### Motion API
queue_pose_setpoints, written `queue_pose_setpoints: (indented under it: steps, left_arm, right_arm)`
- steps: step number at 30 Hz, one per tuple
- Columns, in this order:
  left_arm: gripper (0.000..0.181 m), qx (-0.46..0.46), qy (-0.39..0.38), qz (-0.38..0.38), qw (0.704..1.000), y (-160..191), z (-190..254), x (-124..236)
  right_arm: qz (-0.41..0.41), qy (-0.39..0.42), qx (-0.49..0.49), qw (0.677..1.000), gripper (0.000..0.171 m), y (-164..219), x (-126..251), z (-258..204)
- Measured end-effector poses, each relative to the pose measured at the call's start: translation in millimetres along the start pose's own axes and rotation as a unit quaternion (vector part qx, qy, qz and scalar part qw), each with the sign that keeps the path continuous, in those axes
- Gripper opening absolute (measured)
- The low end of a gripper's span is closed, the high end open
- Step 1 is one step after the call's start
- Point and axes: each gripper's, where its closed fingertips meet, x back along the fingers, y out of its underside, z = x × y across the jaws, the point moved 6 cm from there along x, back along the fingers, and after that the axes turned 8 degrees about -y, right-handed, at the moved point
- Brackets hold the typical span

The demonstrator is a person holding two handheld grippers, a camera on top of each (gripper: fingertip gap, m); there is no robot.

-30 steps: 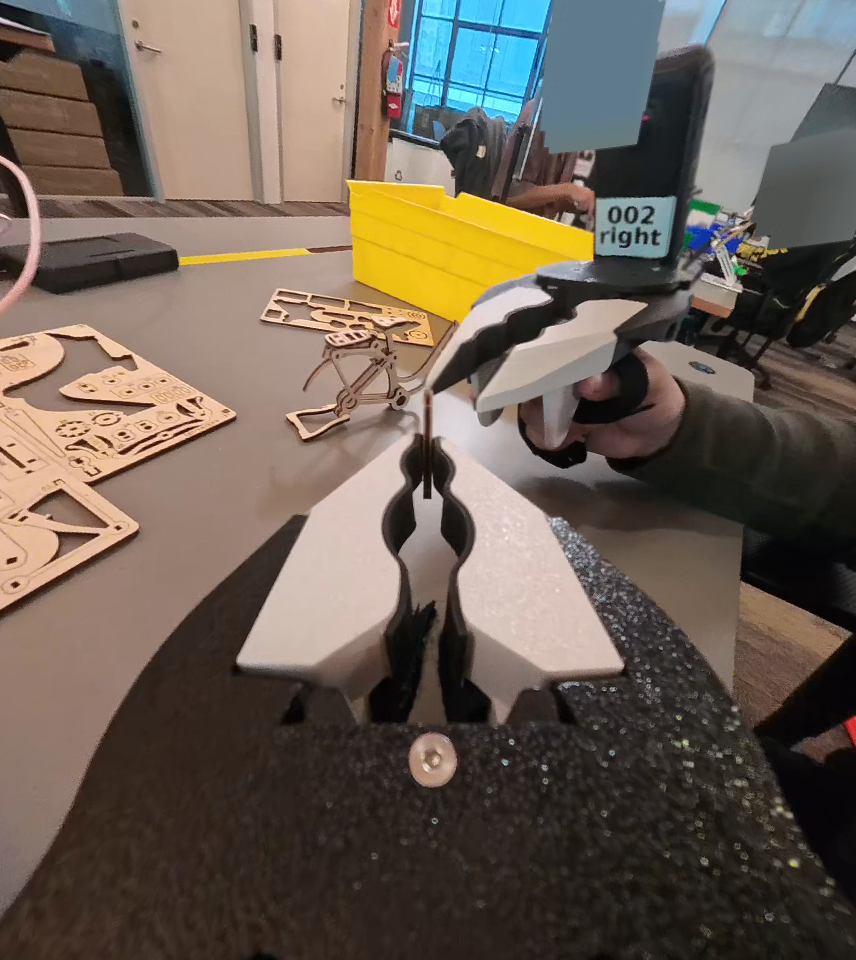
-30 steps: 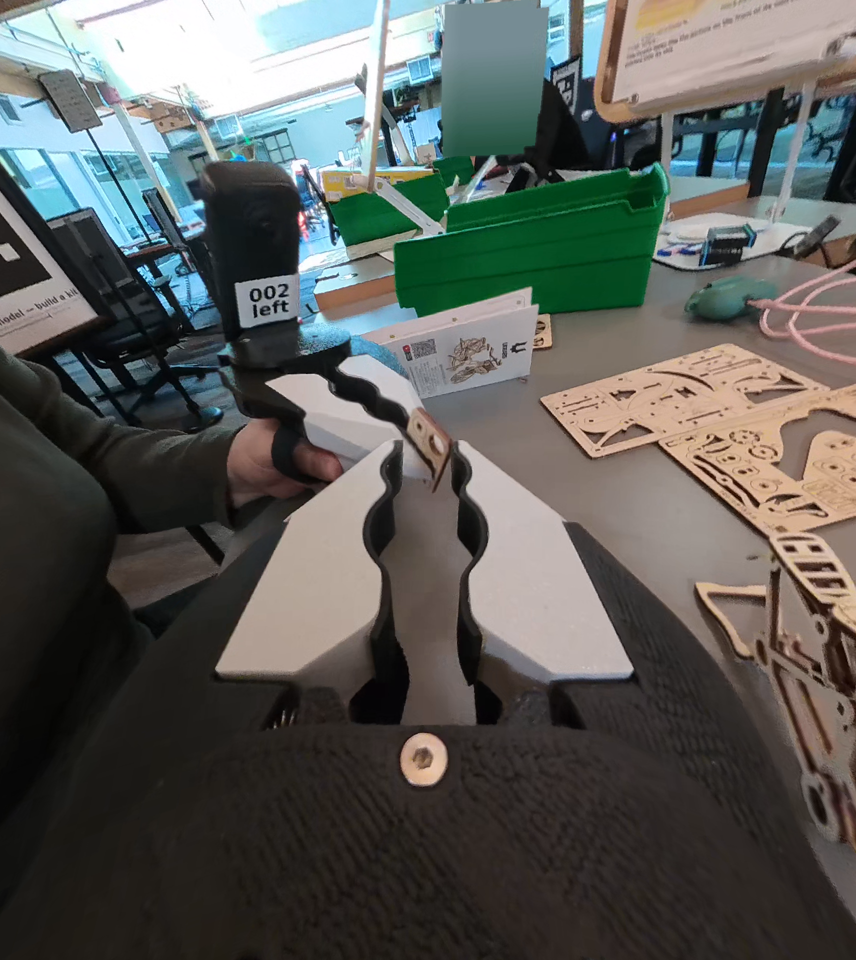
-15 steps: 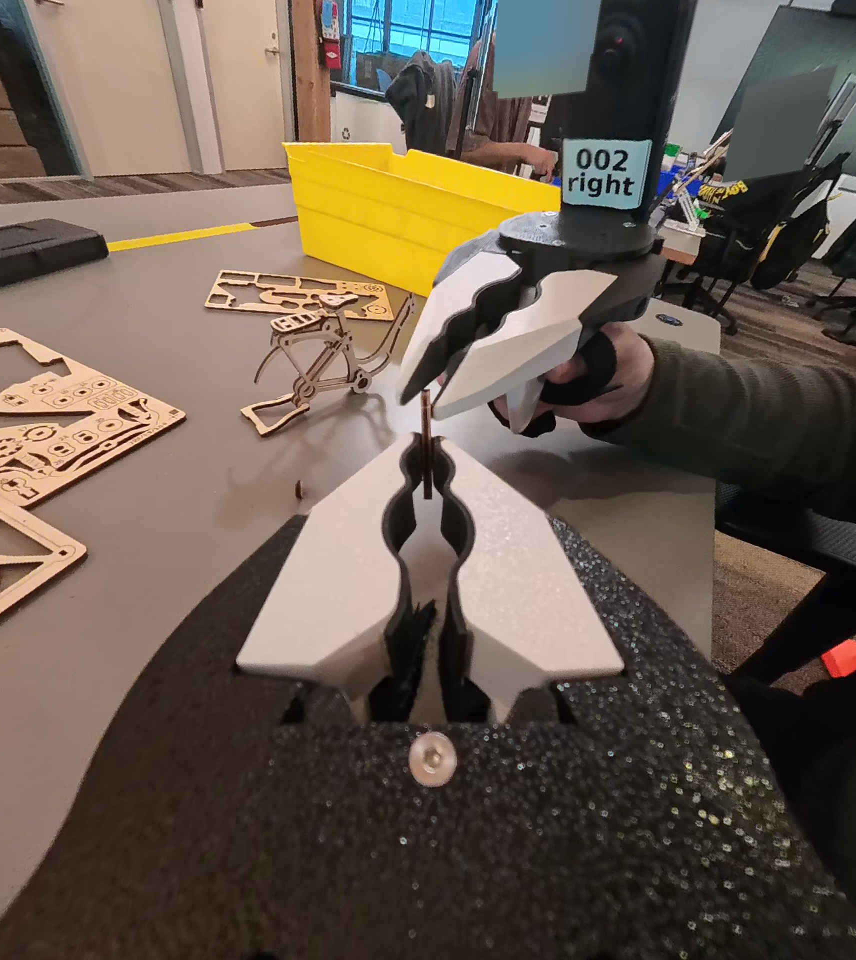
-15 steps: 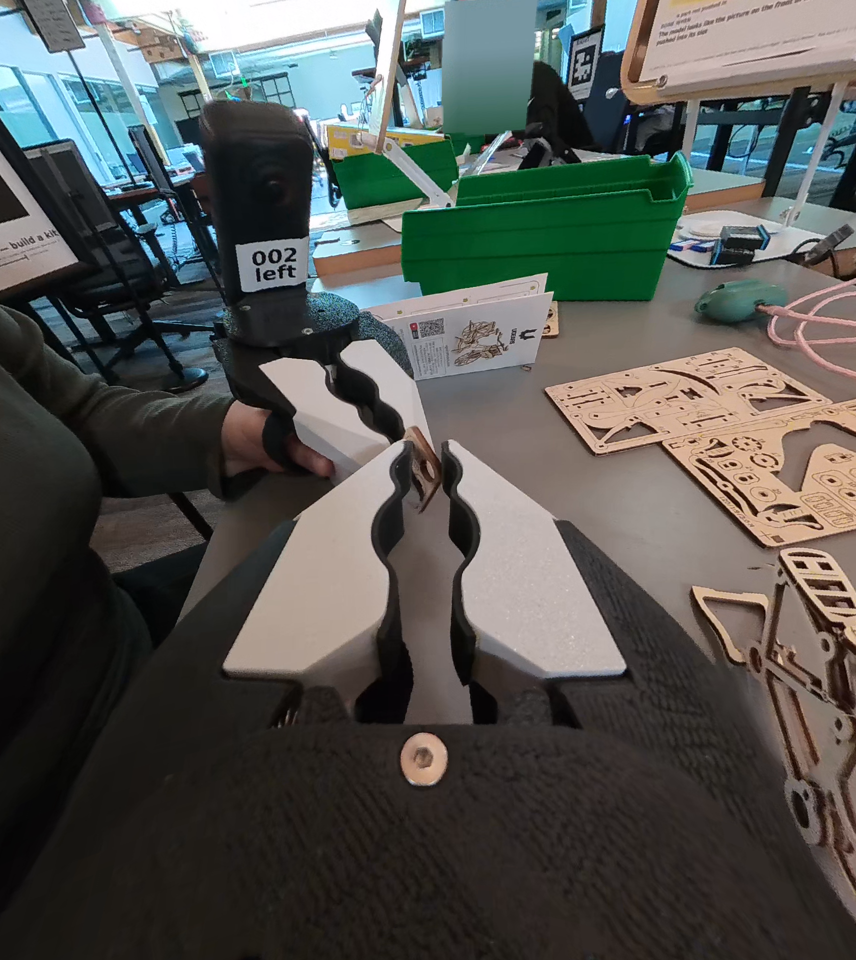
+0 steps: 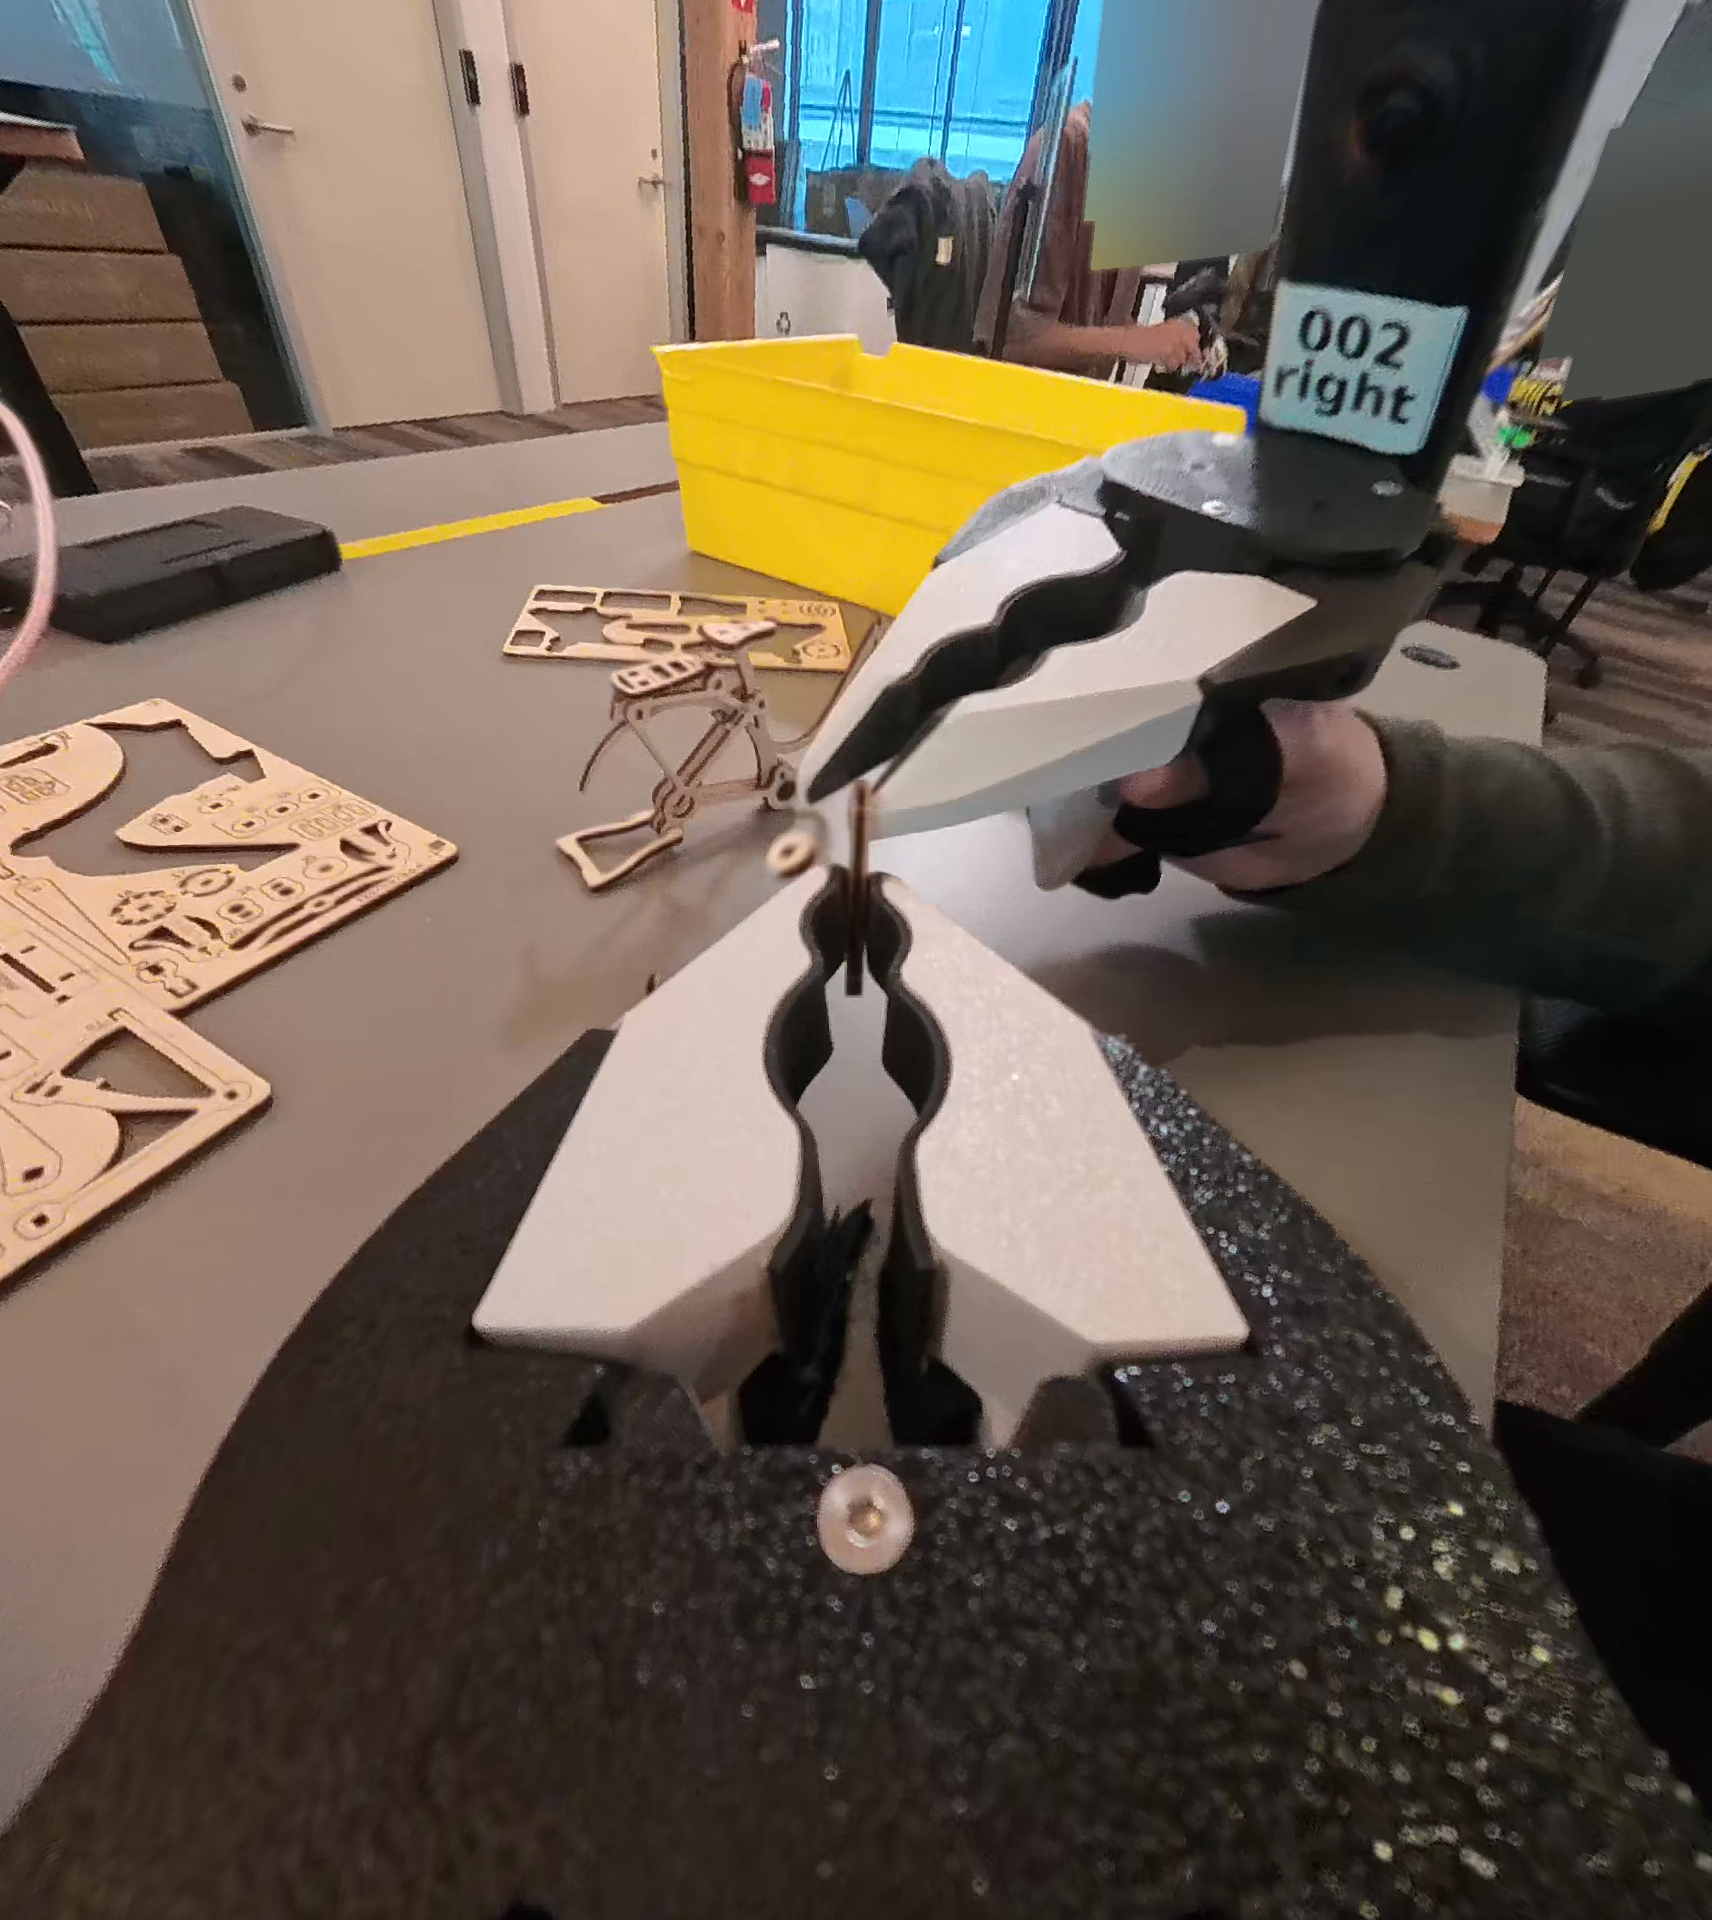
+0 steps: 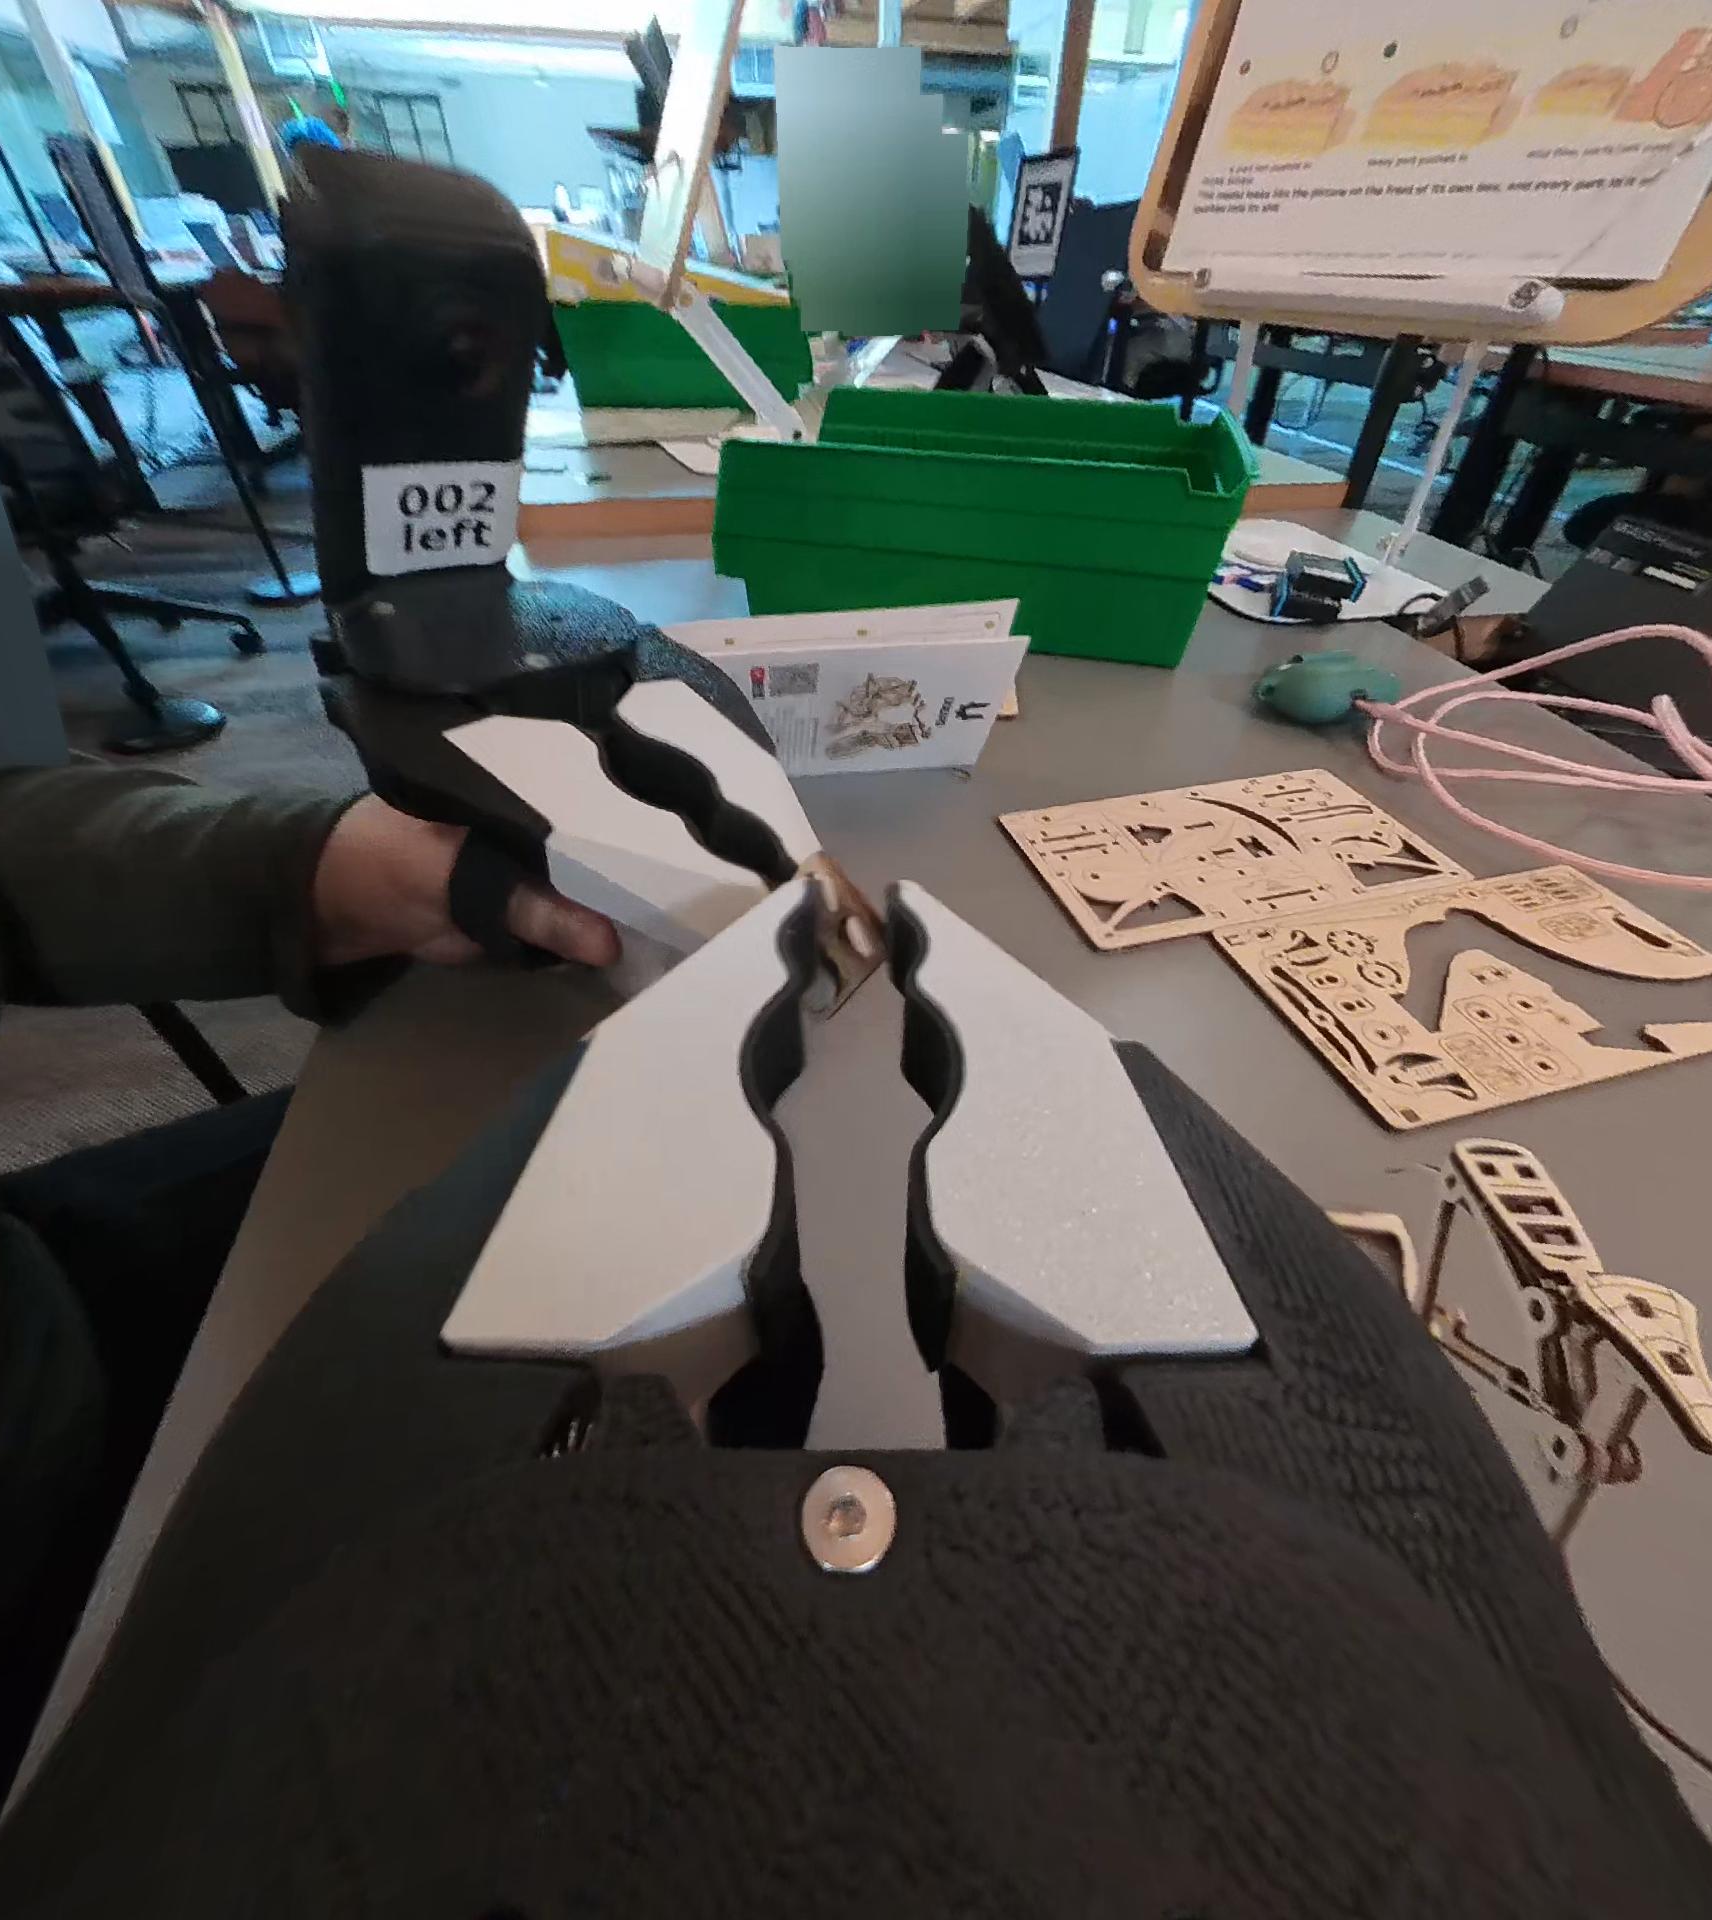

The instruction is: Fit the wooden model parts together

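**Small part held and offered, joint not yet made**

The left gripper (image 5: pixel 857 894) is clamped on a small flat brown wooden piece (image 5: pixel 856 883), which stands edge-on between its tips and pokes out above them. In the right wrist view the same small piece (image 6: pixel 839 940) shows its face, with a couple of cut-outs in it, and sits in the gap between the tips of the right gripper (image 6: pixel 844 914). That claw stands at a narrow gap around the piece; whether either pad touches the wood I cannot tell.

Just beyond both claws, on the grey table (image 5: pixel 478 997), stands the partly built wooden bicycle-like model (image 5: pixel 686 769), upright on its flat base. Nothing holds it. A tiny pale wooden ring (image 5: pixel 792 854) shows just left of the held piece, near the right claw's tip; whether it is in the air or lying on the table I cannot say.

To the left of the left claw lie laser-cut plywood sheets (image 5: pixel 156 831) with many parts still in their frames and some holes where parts are gone.

By my judgement the build is early: a frame exists, one piece is between claws, and most parts are left to free and fit
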Motion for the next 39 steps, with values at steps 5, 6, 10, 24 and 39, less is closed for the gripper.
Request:
queue_pose_setpoints:
  steps: [5, 6, 10, 24, 39]
  left_arm:
    - [0.000, 0.063, 0.007, 0.036, 0.997, -5.0, -11.6, 7.3]
    - [0.000, 0.071, 0.015, 0.040, 0.997, -5.6, -12.1, 8.1]
    - [0.000, 0.075, 0.040, 0.050, 0.995, -7.0, -8.7, 9.6]
    - [0.011, 0.117, 0.165, 0.059, 0.977, -9.3, 3.1, 12.6]
    - [0.011, 0.150, 0.199, 0.026, 0.968, -5.5, 2.7, 9.0]
  right_arm:
    - [0.046, -0.009, -0.039, 0.998, 0.023, -4.6, 11.0, 8.0]
    - [0.048, -0.018, -0.051, 0.997, 0.021, -4.2, 10.7, 8.3]
    - [0.044, -0.066, -0.093, 0.993, 0.017, 0.9, 3.2, 3.7]
    - [-0.027, -0.149, -0.120, 0.981, 0.001, 3.3, 8.5, -6.6]
    - [-0.031, -0.157, -0.117, 0.980, 0.000, 4.2, 14.2, -5.6]
